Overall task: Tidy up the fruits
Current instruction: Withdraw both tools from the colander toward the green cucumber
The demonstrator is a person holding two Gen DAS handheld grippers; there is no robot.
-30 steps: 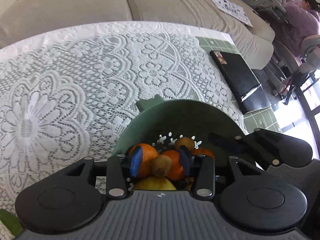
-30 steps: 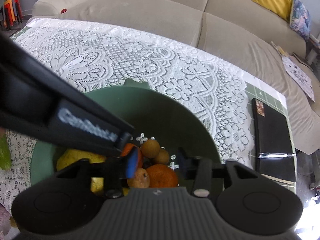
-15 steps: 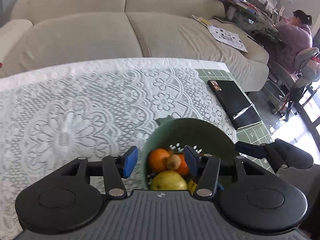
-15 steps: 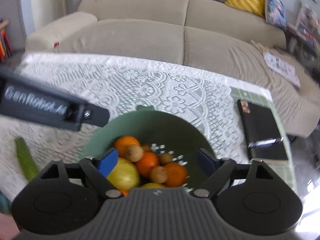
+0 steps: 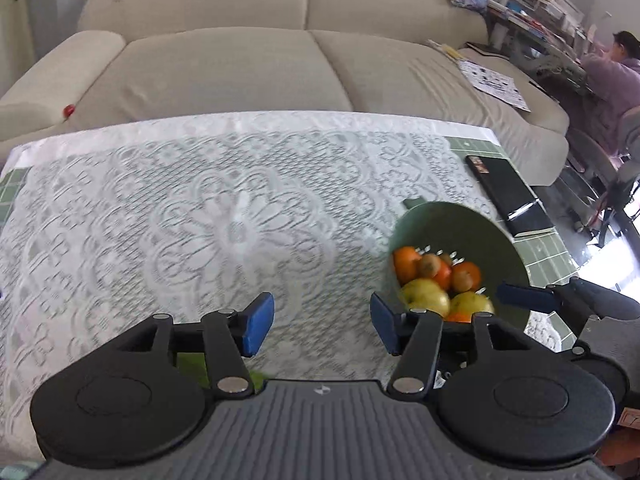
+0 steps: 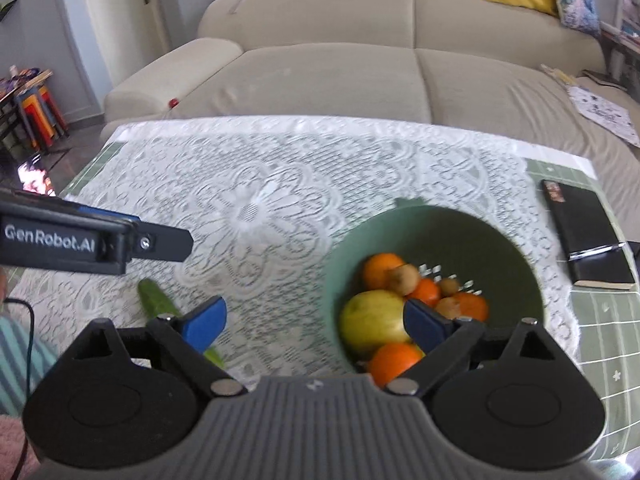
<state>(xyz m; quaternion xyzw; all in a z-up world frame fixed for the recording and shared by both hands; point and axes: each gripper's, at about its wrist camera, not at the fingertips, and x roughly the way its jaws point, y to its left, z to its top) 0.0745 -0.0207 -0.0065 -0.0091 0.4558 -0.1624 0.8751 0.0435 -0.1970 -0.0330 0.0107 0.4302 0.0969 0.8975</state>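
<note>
A green bowl (image 6: 500,236) sits on the lace tablecloth at the right, holding oranges (image 6: 382,268), a yellow-green apple (image 6: 372,320) and small brown kiwis (image 6: 404,276). It also shows in the left wrist view (image 5: 460,224). My right gripper (image 6: 316,324) is open and empty, raised over the bowl's left rim. My left gripper (image 5: 322,322) is open and empty, above the cloth left of the bowl. Its finger also shows in the right wrist view (image 6: 160,242). A green cucumber (image 6: 160,302) lies on the cloth to the bowl's left.
A black notebook with a pen (image 6: 584,236) lies on the green tiled table edge at the right. A beige sofa (image 5: 248,56) stands behind the table. A person (image 5: 612,76) sits at a desk far right.
Both grippers have lifted up and back from the bowl and opened wider. The left one released a kiwi into the bowl and moved left. The cucumber has come into view.
</note>
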